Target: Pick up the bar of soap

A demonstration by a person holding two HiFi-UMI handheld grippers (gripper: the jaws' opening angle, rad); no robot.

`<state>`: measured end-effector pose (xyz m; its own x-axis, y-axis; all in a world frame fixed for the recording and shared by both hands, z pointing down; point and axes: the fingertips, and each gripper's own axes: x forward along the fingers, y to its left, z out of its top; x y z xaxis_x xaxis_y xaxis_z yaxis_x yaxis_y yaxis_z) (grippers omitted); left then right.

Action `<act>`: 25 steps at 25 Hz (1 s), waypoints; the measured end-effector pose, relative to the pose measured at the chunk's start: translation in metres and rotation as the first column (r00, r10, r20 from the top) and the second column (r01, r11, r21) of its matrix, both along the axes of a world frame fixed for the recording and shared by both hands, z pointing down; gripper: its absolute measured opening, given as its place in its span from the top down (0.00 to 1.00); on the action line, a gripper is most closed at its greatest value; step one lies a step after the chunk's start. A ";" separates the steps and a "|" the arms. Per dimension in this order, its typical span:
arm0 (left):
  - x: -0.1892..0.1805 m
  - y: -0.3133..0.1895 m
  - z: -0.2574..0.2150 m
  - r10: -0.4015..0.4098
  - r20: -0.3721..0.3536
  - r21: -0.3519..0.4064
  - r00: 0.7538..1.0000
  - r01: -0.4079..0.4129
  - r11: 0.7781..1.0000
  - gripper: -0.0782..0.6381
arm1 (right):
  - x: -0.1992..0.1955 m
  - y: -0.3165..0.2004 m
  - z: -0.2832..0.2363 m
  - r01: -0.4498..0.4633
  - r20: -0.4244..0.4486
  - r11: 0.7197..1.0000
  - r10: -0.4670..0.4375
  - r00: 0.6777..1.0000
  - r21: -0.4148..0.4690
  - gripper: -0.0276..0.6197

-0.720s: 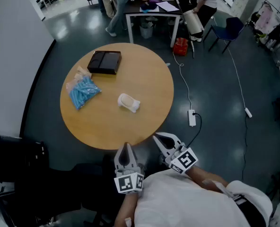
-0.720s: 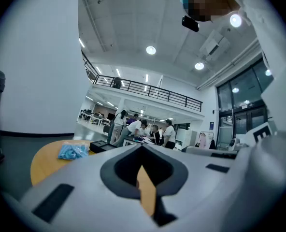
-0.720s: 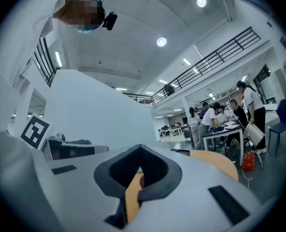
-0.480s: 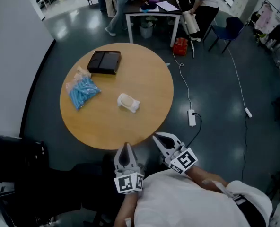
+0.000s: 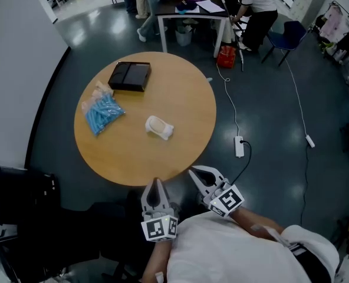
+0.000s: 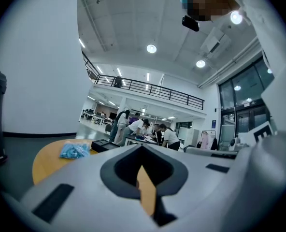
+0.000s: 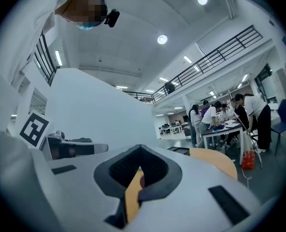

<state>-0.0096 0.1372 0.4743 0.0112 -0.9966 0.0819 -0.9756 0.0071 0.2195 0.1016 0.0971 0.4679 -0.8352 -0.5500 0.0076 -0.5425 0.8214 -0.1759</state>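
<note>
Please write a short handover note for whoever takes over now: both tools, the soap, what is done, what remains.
Left tool: shut, empty, held by the near edge of the round wooden table.
Right tool: shut, empty, beside it.
Whitish rounded bar of soap: lying near the table's middle, untouched.
Done: nothing yet.
Left: open one tool, reach, grip and lift the soap.

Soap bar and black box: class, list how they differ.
The soap bar is pale and rounded; the black box is dark and square-edged. The soap bar is smaller, near the middle of the table; the black box sits by its far edge. Both lie on it.
</note>
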 end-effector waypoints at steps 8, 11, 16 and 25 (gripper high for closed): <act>-0.007 -0.004 0.016 -0.081 0.028 -0.027 0.996 0.082 0.996 0.88 | -0.008 -0.040 0.029 0.018 -0.068 1.000 -0.020 0.998 -0.018 0.94; -0.025 -0.021 0.023 -0.081 0.028 -0.042 0.996 0.082 0.996 0.88 | -0.023 -0.069 0.039 0.002 -0.085 1.000 -0.005 0.996 -0.030 0.94; -0.068 -0.080 0.028 -0.048 0.033 -0.013 0.998 0.049 0.999 0.88 | -0.063 -0.133 0.059 -0.029 -0.143 0.999 0.024 0.989 -0.027 0.94; -0.121 -0.151 0.031 0.034 0.005 -0.027 0.999 -0.034 0.999 0.88 | -0.130 -0.197 0.117 0.004 -0.342 0.998 -0.028 0.939 -0.068 0.94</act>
